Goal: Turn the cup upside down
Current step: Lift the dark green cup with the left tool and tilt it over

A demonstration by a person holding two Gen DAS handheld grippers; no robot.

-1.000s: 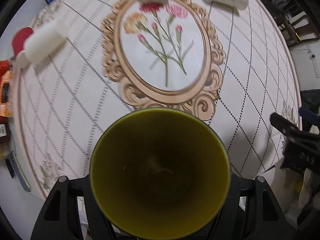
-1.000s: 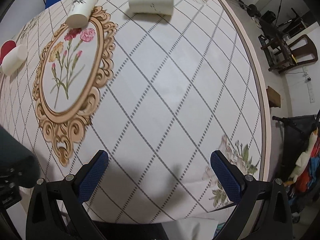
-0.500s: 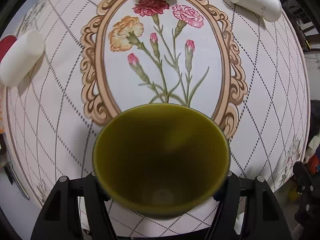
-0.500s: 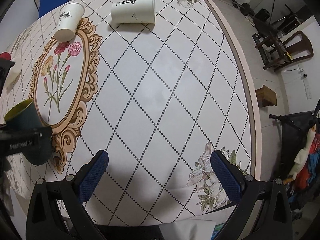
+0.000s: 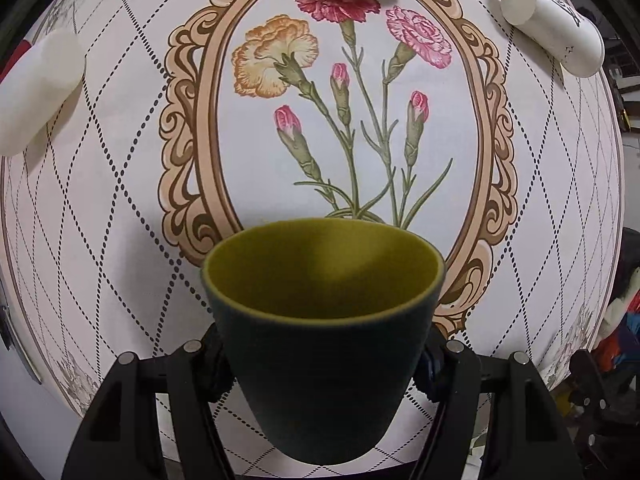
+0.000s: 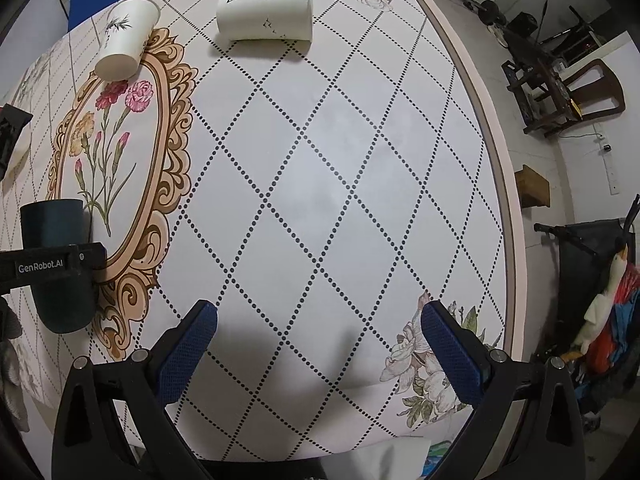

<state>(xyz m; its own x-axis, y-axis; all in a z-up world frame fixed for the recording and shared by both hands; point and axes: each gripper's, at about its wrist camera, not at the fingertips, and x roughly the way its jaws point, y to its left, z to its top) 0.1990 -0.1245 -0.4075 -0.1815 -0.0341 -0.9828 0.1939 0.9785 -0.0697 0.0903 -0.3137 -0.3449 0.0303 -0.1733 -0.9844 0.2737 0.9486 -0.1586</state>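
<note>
While the left hand-held gripper (image 5: 324,364) clamps the tapered dark cup (image 5: 324,344) near its narrow base, rotation risks slippage; right hand-held gripper (image 6: 318,344) gapes empty above the bench (image 6: 320,180).

The left gripper (image 5: 324,356) sits at the bottom centre of its own view, black fingers (image 5: 200,364) pressed against both sides of the dark cup (image 5: 324,360) — clamped. The right gripper (image 6: 320,344) fills the lower middle of its view, blue pads (image 6: 188,344) spread wide apart — nothing between them.
</note>
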